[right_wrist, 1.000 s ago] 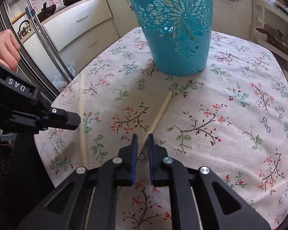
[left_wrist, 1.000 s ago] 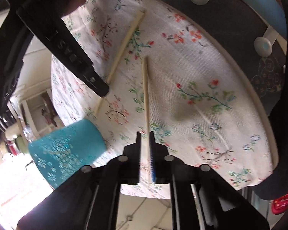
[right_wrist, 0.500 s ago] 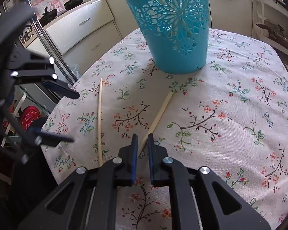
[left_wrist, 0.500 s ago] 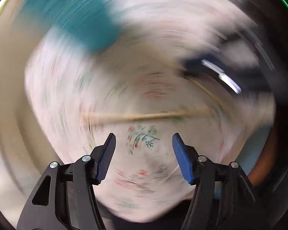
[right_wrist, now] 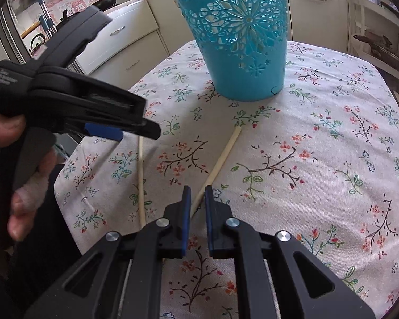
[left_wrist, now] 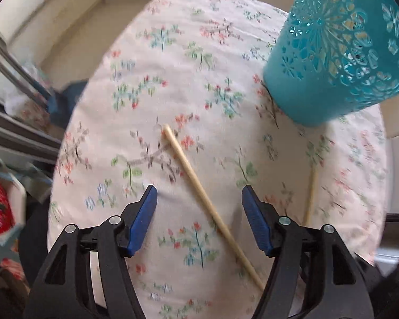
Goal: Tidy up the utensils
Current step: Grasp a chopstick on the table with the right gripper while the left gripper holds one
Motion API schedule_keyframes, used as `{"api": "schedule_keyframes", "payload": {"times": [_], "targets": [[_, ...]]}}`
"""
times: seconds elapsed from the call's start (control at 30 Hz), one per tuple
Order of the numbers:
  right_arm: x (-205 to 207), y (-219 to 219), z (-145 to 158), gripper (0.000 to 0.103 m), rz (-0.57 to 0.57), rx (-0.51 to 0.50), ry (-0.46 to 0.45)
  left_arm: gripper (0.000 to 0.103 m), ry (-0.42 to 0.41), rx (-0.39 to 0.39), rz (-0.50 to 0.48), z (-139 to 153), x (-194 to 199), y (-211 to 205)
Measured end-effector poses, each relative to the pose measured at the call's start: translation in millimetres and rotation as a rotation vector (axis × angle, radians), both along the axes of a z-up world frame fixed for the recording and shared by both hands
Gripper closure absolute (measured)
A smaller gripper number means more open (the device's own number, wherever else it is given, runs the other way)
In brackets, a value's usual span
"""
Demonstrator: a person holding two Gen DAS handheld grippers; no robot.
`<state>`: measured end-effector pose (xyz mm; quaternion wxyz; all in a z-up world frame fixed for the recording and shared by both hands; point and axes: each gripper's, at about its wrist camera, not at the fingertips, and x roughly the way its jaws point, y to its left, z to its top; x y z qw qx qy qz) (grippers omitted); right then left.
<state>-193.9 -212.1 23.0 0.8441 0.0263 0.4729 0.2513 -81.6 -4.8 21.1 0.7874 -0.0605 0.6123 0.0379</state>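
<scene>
Chopsticks (right_wrist: 224,156) flat on tablecloth (right_wrist: 319,159); holder (right_wrist: 242,34) at twelve o'clock; left gripper (left_wrist: 199,207) opening, unloaded; right gripper (right_wrist: 198,199) clenched, holding nothing.

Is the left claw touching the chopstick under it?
Apart. In the left wrist view the opening left claw straddles the chopstick; bare tablecloth shows between it and both blue pads.

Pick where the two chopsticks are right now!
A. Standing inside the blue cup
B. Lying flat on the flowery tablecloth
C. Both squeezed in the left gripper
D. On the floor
B: both chopsticks, one and the other, lie flat on the tablecloth in front of the blue cup, not inside it.
</scene>
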Motion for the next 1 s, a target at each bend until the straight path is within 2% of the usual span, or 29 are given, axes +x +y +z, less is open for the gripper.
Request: {"api": "schedule_keyframes", "payload": {"times": [0.1, 0.17, 0.2, 0.23, 0.27, 0.33, 0.4, 0.5, 0.6, 0.67, 0.87, 1.0], "targets": [[-1, 1, -1, 0.093, 0.0, 0.002, 0.003, 0.044, -0.059, 0.055, -0.025, -2, 7, -15], [-1, -1, -1, 0.093, 0.0, 0.003, 0.005, 0.065, -0.104, 0.058, -0.077, -1, 6, -25], [-1, -1, -1, 0.093, 0.0, 0.004, 0.006, 0.072, -0.113, 0.05, -0.103, 0, 5, -27], [-1, -2, -2, 0.093, 0.0, 0.005, 0.007, 0.084, -0.124, 0.009, -0.141, 1, 7, -31], [0, -2, -2, 0.093, 0.0, 0.006, 0.008, 0.091, -0.131, -0.054, -0.198, 1, 7, -34], [2, -2, -2, 0.093, -0.002, 0.007, 0.01, 0.093, -0.147, -0.061, -0.273, 3, 8, -39], [3, -4, -2, 0.093, -0.007, 0.008, 0.009, 0.096, -0.159, -0.078, -0.393, 3, 6, -47], [6, -11, -2, 0.093, -0.03, 0.0, 0.003, 0.098, -0.146, -0.053, -0.513, 3, 1, -54], [9, -17, -2, 0.093, -0.059, 0.008, 0.002, 0.098, -0.102, -0.07, -0.51, 3, 4, -54], [9, -17, -2, 0.093, -0.064, 0.006, -0.004, 0.098, -0.1, -0.037, -0.499, 2, 7, -56], [10, -19, -4, 0.094, -0.096, 0.035, -0.001, 0.097, -0.152, 0.006, -0.47, -3, 8, -78], [8, -15, -1, 0.095, -0.107, 0.005, -0.024, 0.098, -0.186, 0.006, -0.48, -3, 7, -84]]}}
